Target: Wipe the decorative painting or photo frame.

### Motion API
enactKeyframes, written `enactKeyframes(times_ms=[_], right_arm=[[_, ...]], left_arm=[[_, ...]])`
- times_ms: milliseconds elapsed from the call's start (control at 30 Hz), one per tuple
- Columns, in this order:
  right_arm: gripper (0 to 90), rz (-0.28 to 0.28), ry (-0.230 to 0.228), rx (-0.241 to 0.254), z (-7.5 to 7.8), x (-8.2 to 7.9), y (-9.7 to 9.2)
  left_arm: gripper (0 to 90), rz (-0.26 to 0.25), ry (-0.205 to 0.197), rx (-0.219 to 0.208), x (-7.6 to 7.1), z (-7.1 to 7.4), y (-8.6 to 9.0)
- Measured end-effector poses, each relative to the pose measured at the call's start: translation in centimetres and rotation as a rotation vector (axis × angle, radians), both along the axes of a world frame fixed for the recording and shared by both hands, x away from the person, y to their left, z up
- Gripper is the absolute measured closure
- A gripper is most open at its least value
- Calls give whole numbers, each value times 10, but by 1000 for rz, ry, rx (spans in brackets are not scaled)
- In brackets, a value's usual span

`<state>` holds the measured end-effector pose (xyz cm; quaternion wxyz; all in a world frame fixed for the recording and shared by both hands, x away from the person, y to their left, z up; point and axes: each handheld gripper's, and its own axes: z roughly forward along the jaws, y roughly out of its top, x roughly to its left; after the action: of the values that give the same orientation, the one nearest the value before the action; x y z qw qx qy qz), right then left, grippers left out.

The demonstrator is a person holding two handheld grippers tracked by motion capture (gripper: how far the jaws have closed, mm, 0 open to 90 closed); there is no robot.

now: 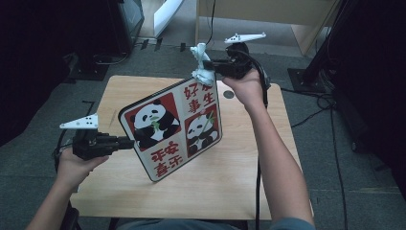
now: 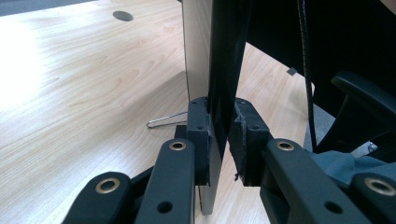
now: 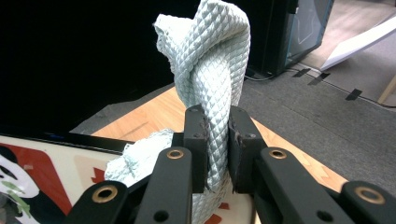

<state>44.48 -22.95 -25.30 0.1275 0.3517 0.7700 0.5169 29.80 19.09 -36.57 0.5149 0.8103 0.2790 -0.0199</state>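
A square board (image 1: 174, 128) printed with pandas and red characters is held tilted above the wooden table (image 1: 225, 177). My left gripper (image 1: 125, 142) is shut on its left edge; in the left gripper view the board's thin dark edge (image 2: 224, 70) stands clamped between the pads. My right gripper (image 1: 214, 68) is shut on a pale quilted cloth (image 1: 202, 67), bunched against the board's upper right corner. In the right gripper view the twisted cloth (image 3: 212, 79) rises between the pads, and its lower part rests on the board's face (image 3: 56, 163).
A wire clip (image 2: 163, 121) lies on the table behind the board. A round cable hole (image 1: 229, 94) sits near the table's far right. Grey carpet with cables and stands surrounds the table; a wooden cabinet (image 1: 268, 14) stands behind it.
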Motion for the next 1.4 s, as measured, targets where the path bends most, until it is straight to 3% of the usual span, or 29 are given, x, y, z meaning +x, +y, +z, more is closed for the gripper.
enactKeyframes(times_ms=[467,867,1067,1400], right_arm=[[804,-57,28,43,-8,6,-20],[807,-70,43,70,-22,8,-33],[810,-88,48,32,-28,7,-35],[810,-95,58,42,-39,4,-38]], left_arm=[[795,-2,-1,-1,1,0,1],[794,0,-1,-2,1,-1,1],[794,0,-1,-2,1,-1,1],[792,1,-5,4,1,-1,1]])
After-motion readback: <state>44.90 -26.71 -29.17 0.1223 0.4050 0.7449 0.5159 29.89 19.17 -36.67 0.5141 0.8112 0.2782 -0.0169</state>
